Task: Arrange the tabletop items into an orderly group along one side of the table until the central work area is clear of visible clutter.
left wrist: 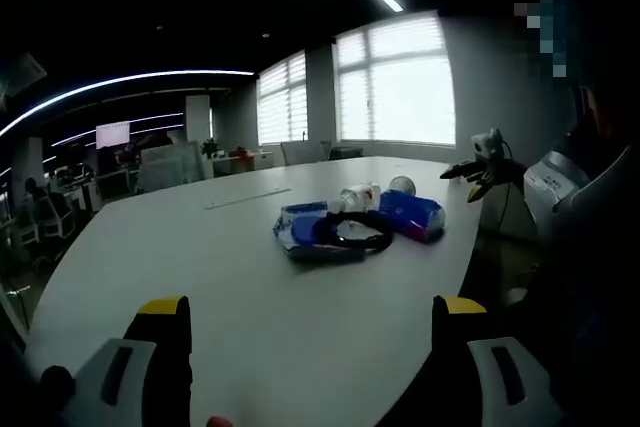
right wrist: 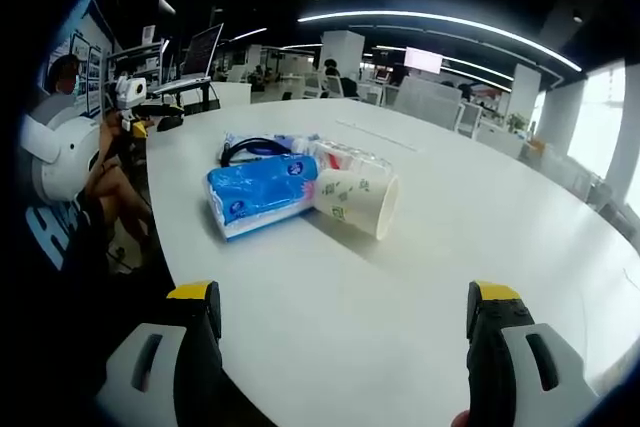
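Note:
A small cluster of items lies on the white table (left wrist: 200, 277). In the left gripper view it holds a blue packet (left wrist: 300, 230), a black looped cable (left wrist: 358, 232), a blue tissue pack (left wrist: 414, 215), a clear bottle (left wrist: 357, 197) and a paper cup (left wrist: 402, 185). My left gripper (left wrist: 312, 322) is open, well short of them over bare table. The right gripper (left wrist: 480, 169) shows small beyond the table's right edge. In the right gripper view the tissue pack (right wrist: 262, 192) and the tipped cup (right wrist: 358, 203) lie nearest, with the cable (right wrist: 250, 147) behind. My right gripper (right wrist: 345, 312) is open.
A thin white strip (left wrist: 248, 197) lies farther along the table. A person (right wrist: 80, 162) sits at the table's left edge in the right gripper view, beside the other gripper (right wrist: 135, 97). Desks, monitors and chairs (left wrist: 165, 162) stand behind, with bright windows (left wrist: 395, 87).

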Demonstrator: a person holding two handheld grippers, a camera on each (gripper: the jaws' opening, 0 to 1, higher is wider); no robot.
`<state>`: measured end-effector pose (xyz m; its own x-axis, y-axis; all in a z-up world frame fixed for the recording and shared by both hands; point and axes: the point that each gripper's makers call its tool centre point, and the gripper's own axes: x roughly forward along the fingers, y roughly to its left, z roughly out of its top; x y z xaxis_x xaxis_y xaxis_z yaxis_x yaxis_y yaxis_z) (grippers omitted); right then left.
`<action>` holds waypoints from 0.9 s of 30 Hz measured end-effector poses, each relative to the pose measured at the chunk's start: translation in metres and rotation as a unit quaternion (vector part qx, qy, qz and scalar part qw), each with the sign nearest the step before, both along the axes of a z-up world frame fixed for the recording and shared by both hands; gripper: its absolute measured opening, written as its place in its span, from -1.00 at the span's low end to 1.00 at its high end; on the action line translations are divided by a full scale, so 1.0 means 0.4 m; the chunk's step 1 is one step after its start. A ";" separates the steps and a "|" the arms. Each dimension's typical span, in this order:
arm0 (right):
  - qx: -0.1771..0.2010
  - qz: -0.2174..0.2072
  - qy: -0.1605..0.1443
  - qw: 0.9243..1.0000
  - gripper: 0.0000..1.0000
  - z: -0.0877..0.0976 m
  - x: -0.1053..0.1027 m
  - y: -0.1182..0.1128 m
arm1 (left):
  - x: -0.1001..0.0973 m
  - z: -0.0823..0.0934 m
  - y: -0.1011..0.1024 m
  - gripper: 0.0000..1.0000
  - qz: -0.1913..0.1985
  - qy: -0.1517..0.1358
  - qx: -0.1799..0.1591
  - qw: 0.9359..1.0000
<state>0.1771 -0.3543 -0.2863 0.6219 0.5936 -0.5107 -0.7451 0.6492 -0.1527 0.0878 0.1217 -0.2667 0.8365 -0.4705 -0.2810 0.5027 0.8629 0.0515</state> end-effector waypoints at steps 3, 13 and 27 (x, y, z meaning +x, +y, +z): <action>0.001 0.000 0.000 1.000 1.00 0.000 -0.002 0.000 | 0.000 0.002 -0.004 1.00 -0.004 0.000 0.002 1.000; -0.003 0.004 -0.003 1.000 1.00 0.005 -0.001 0.006 | 0.003 0.004 -0.009 1.00 -0.011 -0.001 0.003 1.000; -0.005 0.006 -0.004 1.000 1.00 0.004 0.002 0.010 | 0.002 0.004 -0.010 1.00 -0.014 -0.003 0.005 1.000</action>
